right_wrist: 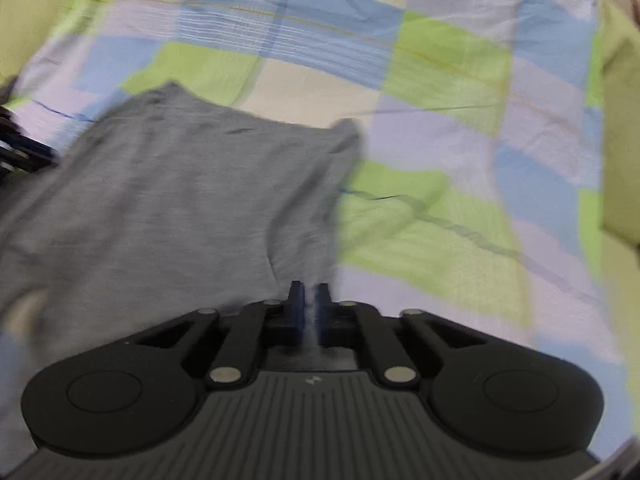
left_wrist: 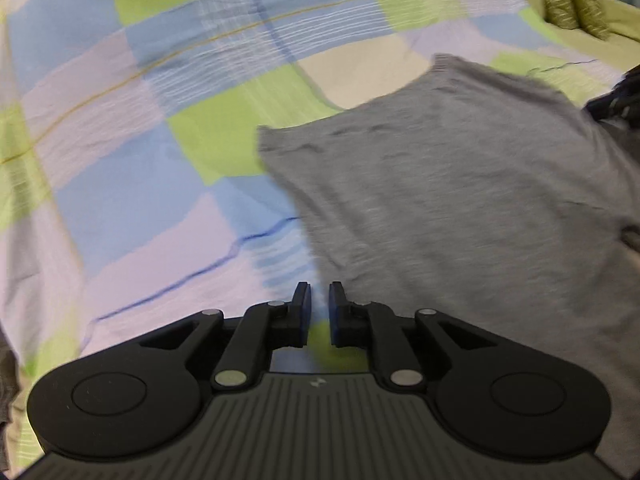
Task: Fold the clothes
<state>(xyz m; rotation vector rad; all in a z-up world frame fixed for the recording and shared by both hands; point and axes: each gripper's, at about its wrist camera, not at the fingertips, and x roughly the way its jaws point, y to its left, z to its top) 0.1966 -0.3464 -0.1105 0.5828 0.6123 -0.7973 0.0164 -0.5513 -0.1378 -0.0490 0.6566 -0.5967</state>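
Grey garment [right_wrist: 168, 200] lies on checked bedsheet [right_wrist: 460, 80], right jaws pinching it.

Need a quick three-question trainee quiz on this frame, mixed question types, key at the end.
1. True or false: the left tongs are clamped on the grey garment.
2. What does the grey garment lie on? A: a checked bedsheet. B: a wooden table. C: a tiled floor.
3. Fill in: the right tongs are shut on an edge of the ____.

Key
1. False: bedsheet shows through the gap between the pads, with no cloth in it.
2. A.
3. grey garment.
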